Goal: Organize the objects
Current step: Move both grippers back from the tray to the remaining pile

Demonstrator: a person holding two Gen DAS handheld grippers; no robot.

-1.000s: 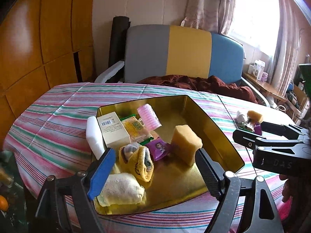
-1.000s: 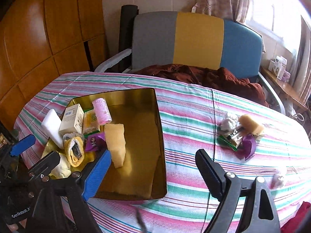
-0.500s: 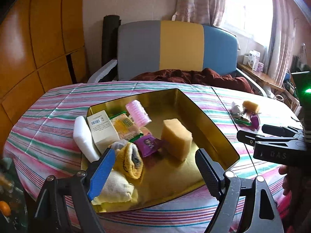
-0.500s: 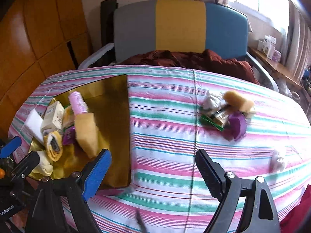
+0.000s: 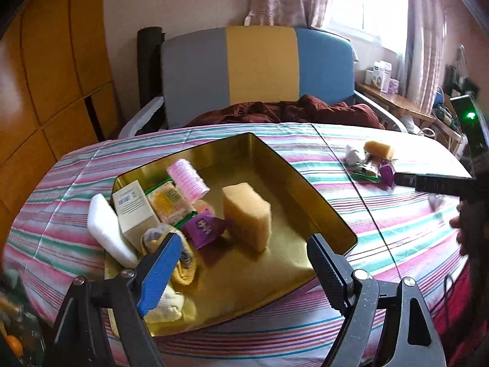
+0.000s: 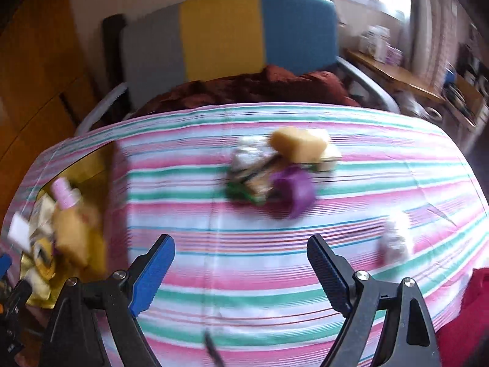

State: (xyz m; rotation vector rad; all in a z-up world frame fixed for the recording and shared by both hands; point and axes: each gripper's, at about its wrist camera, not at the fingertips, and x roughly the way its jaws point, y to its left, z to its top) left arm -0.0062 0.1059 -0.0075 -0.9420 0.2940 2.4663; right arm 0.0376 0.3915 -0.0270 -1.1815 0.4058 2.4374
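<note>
The small heap of loose things (image 6: 275, 171) still to be sorted sits at the upper middle of my right wrist view: a yellow sponge (image 6: 298, 145) on top, a purple ring-shaped piece (image 6: 293, 194) at its lower right, a crumpled white wrapper (image 6: 247, 156) and something green (image 6: 237, 191) to the left. Another small pale item (image 6: 394, 238) lies apart at the right. The blur keeps me from naming them more closely.

My right gripper (image 6: 241, 270) hangs over bare striped cloth (image 6: 244, 244) below the heap, jaws spread wide, gripping nothing. My left gripper (image 5: 238, 270) is likewise spread and empty, above the near edge of the gold tin (image 5: 318, 189), which fills the middle of the left view. Inside it stand a sponge block (image 5: 247, 214), a pink roller (image 5: 188, 179), a white box (image 5: 133, 211), a purple packet (image 5: 201, 227) and rolled socks (image 5: 180, 260).

The heap is tangled, I judge, so closing on the sponge could drag the wrapper along or scatter the light pieces across the cloth. Coming in too low risks pinching a fold of cloth instead.
</note>
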